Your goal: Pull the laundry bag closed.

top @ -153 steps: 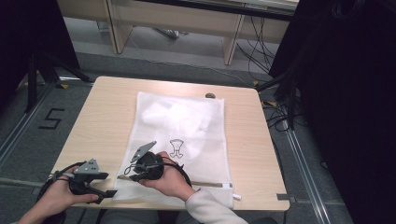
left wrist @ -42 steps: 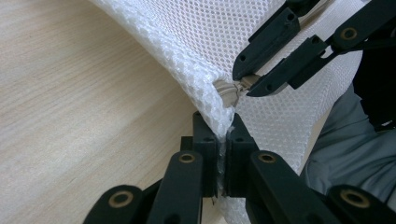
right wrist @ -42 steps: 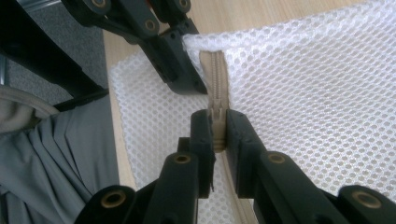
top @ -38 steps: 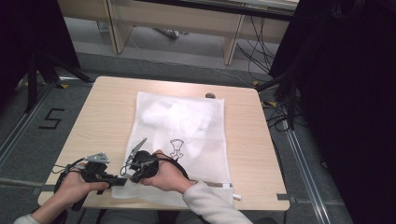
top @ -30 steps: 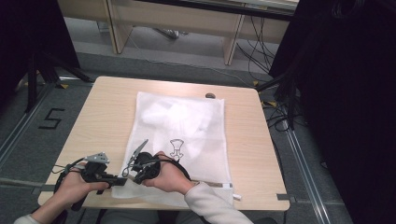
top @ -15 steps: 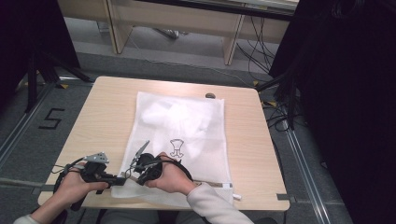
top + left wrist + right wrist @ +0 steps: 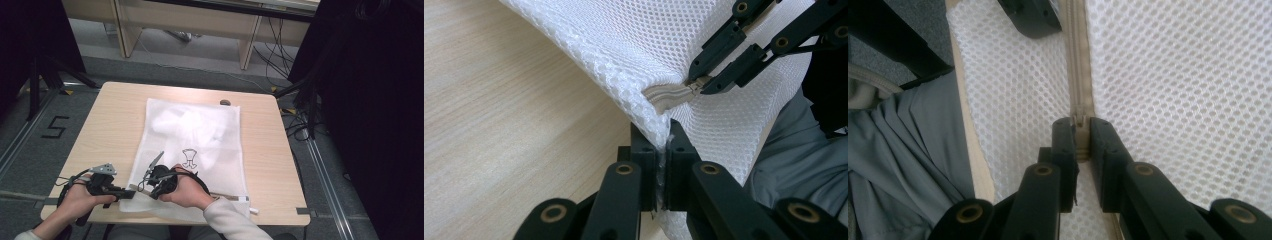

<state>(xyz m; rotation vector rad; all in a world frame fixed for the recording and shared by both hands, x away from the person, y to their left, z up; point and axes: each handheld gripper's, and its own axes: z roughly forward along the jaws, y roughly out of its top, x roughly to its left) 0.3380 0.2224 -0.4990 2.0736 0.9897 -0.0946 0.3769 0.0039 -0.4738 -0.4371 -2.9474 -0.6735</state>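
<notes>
Left gripper view shows the soft, light mesh laundry bag [image 7: 634,45], lying at the surface's near edge, pinched at its corner by the left gripper [image 7: 662,150], while its zipper pull [image 7: 1080,122], the sensible hold, is clamped by the right gripper [image 7: 1080,135].

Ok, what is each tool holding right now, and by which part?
Left tool pinches the white mesh laundry bag at its near left corner edge. Right tool is shut on the bag's zipper pull, on the beige zipper tape.
</notes>
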